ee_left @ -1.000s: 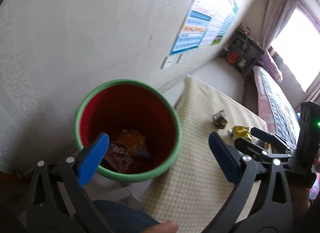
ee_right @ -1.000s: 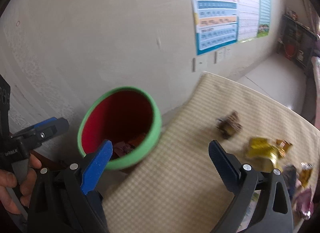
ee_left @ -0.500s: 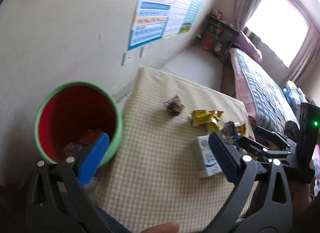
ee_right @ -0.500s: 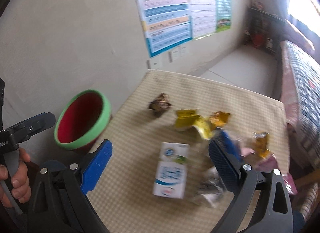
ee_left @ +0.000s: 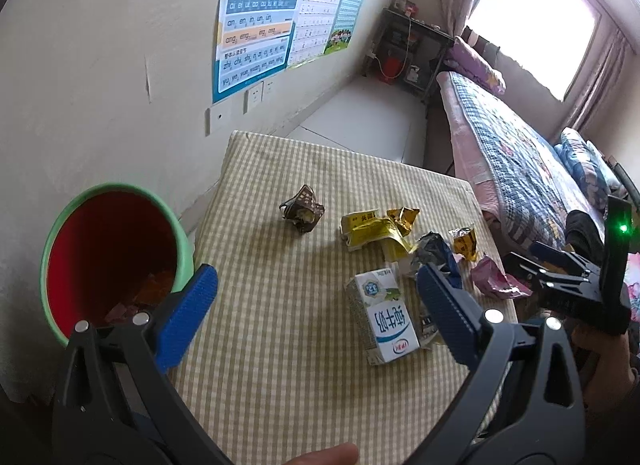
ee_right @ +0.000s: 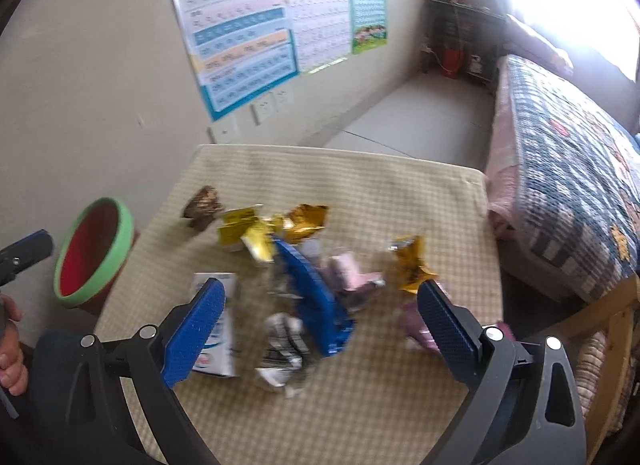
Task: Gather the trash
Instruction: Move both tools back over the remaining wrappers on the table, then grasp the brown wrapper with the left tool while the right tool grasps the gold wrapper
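Observation:
Trash lies on a checked table (ee_left: 280,345): a white milk carton (ee_left: 382,317), a brown crumpled wrapper (ee_left: 302,211), yellow wrappers (ee_left: 372,229), a blue-and-silver wrapper (ee_right: 316,305), a gold wrapper (ee_right: 410,263) and pink wrappers (ee_left: 494,279). A green bin with a red inside (ee_left: 108,253) stands left of the table and holds some wrappers. My left gripper (ee_left: 316,311) is open and empty above the table's near left part. My right gripper (ee_right: 320,321) is open and empty above the blue-and-silver wrapper; it also shows in the left wrist view (ee_left: 560,265).
A wall with posters (ee_left: 256,21) and sockets runs along the left. A bed with a patterned quilt (ee_left: 516,161) stands right of the table. A dark shelf (ee_left: 408,49) stands in the far corner. A wooden chair edge (ee_right: 604,345) is at the table's right.
Both grippers have swung right, away from the bin and over the table. The trash pile has come into full view. Both stay open and empty.

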A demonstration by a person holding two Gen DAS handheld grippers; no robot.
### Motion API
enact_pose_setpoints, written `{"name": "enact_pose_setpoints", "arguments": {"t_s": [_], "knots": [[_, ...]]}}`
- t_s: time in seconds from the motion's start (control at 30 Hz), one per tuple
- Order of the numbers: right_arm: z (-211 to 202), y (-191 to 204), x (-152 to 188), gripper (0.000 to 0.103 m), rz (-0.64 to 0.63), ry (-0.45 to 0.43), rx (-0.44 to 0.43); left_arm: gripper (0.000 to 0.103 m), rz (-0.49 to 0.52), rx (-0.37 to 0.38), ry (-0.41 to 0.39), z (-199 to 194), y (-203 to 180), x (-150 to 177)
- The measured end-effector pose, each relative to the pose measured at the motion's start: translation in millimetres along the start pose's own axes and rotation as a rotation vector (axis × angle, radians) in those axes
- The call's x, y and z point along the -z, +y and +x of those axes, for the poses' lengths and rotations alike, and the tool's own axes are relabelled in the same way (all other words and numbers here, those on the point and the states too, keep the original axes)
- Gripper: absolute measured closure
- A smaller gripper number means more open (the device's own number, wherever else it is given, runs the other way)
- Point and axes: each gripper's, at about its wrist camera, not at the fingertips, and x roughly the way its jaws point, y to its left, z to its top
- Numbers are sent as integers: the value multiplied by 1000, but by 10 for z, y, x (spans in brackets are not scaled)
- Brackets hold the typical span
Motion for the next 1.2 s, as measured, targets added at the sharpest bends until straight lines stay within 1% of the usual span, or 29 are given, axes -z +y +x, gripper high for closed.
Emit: {"name": "enact_pose_setpoints", "arguments": {"t_s": [0.13,0.23,0.27,0.5,0.6,0.67,0.87,1.0,1.1,1.17,1.2], "knots": [[106,-189,-47,9,25,17,26,6,16,-12,13,132,-9,-74],[245,-301,-76,10,38,50,41,6,30,-18,29,271,-16,-126],[315,-339,-83,13,44,64,45,6,37,-19,35,327,-24,-145],[716,-504,-156,21,55,142,55,6,101,-28,77,751,-69,-214],[878,-583,-199,25,61,170,65,6,108,-24,104,965,-57,-250],[981,-627,-221,31,59,190,70,6,106,-22,121,1129,-31,-284],[1214,-686,-255,35,46,238,65,6,107,-50,183,1605,71,-424],[1314,-751,-260,37,61,258,67,6,138,-64,222,1851,92,-478],[1388,-807,-265,45,70,271,70,7,186,-89,242,1988,78,-491],[1462,-820,-276,59,69,285,65,11,192,-90,252,2060,85,-500],[1483,-827,-275,62,67,290,61,13,191,-87,257,2095,87,-503]]}}
